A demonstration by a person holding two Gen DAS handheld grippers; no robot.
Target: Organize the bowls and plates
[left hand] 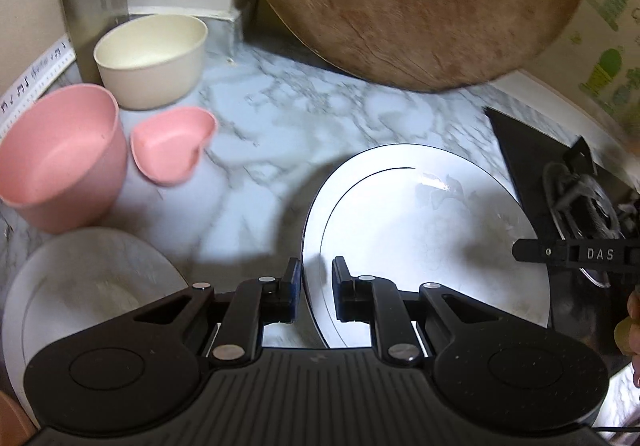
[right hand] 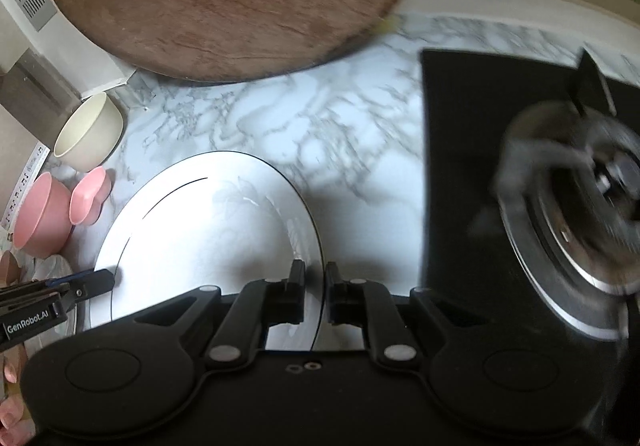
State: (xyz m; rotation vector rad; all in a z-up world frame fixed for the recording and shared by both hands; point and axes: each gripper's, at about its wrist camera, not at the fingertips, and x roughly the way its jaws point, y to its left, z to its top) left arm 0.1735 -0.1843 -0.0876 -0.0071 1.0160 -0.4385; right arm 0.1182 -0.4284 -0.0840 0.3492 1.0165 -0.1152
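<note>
A large white plate with a thin black line (left hand: 420, 230) is held over the marble counter (left hand: 280, 117); it also shows in the right wrist view (right hand: 208, 238). My left gripper (left hand: 316, 278) is shut on its left rim. My right gripper (right hand: 315, 282) is shut on its right rim. A second white plate (left hand: 80, 286) lies at the lower left. A cream bowl (left hand: 152, 57), a pink bowl (left hand: 56, 161) and a small pink heart-shaped dish (left hand: 172, 143) stand at the left; they also show in the right wrist view, the cream bowl (right hand: 90, 133) behind the pink bowl (right hand: 36, 213).
A big round wooden board (left hand: 420, 1) leans against the back wall. A black gas hob with a burner (right hand: 560, 197) lies to the right of the plate. A wall corner and a ruler strip (left hand: 32, 81) bound the left side.
</note>
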